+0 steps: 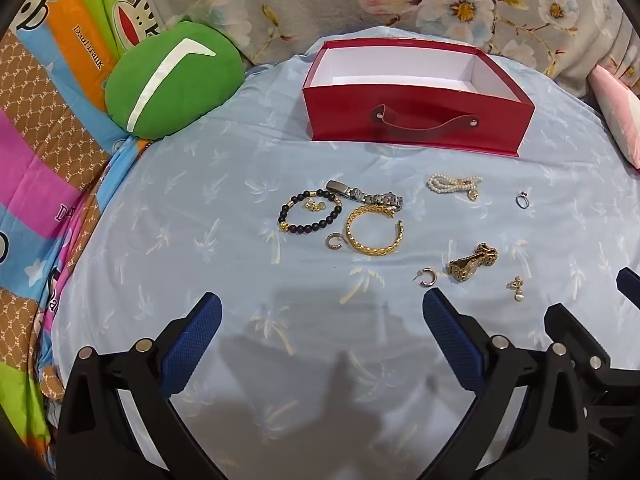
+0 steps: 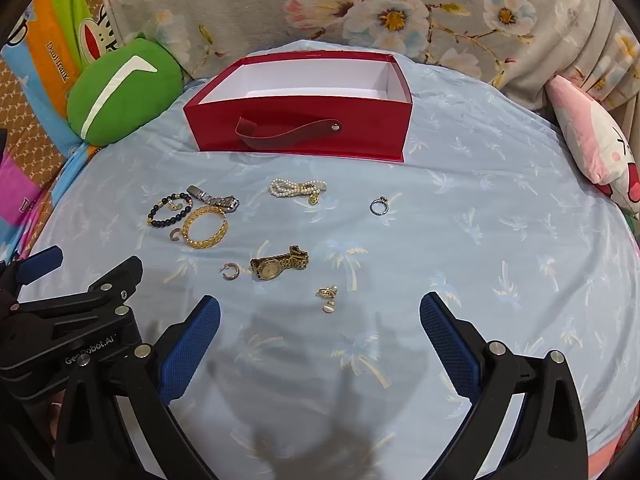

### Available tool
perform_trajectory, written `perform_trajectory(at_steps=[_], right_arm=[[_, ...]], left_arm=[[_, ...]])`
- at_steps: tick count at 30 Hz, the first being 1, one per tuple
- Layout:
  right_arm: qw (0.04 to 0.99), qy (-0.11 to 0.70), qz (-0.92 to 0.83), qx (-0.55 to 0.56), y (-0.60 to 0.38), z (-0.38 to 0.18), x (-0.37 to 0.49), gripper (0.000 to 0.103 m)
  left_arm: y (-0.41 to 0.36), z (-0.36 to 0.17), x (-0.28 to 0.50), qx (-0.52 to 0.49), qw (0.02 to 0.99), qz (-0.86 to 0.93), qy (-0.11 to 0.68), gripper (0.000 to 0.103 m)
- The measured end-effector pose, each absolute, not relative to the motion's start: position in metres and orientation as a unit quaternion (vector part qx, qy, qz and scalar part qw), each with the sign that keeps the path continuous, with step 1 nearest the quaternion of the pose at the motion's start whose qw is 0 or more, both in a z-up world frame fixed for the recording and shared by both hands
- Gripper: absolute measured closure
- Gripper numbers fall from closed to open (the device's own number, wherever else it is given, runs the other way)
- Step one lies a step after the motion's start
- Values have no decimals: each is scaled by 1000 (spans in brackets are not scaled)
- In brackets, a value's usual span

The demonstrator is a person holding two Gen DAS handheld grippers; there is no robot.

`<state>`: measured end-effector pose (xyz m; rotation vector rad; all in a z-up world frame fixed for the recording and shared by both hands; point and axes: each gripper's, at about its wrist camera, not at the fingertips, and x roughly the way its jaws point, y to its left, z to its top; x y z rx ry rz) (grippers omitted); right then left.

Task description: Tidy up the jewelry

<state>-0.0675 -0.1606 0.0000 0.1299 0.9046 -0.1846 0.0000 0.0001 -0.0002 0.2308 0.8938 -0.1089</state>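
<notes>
An open red box [image 1: 416,120] [image 2: 298,128] with a white inside and a strap handle stands at the back of the pale blue sheet. In front of it lie loose pieces: a black bead bracelet [image 1: 310,212] [image 2: 169,208], a silver watch [image 1: 366,196], a gold bangle [image 1: 374,230] [image 2: 205,227], a pearl bracelet [image 1: 454,184] [image 2: 298,189], a silver ring [image 1: 522,200] [image 2: 379,205], a gold watch [image 1: 472,262] [image 2: 280,265], hoop earrings [image 1: 428,277] [image 2: 231,271] and a drop earring [image 1: 516,286] [image 2: 328,298]. My left gripper [image 1: 320,310] and right gripper [image 2: 320,312] hover open and empty, short of the jewelry.
A green cushion [image 1: 172,84] [image 2: 122,92] lies back left, a pink plush pillow [image 2: 592,140] at the right. A floral blanket [image 1: 400,0] runs along the back, a colourful patterned sheet [image 1: 48,140] down the left side.
</notes>
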Motion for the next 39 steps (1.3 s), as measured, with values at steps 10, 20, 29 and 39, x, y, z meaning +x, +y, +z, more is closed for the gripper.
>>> perform_trajectory(at_steps=[10,20,29,39], right_arm=[[893,437,-89,64,-161,-1,-66,5],[893,437,-89,63,-159,-1,-66,5],[893,437,-89,63,-159,-1,-65,5],[892,438,-87,64,-155,-2,-65,5]], left_arm=[[10,-1,1,103,894,-51,434,5],[8,-5,-1,105,893,-47,435,5],[8,-4,-3,111,894,-40,431,5],[6,-7,0,112,882,-38,456,5]])
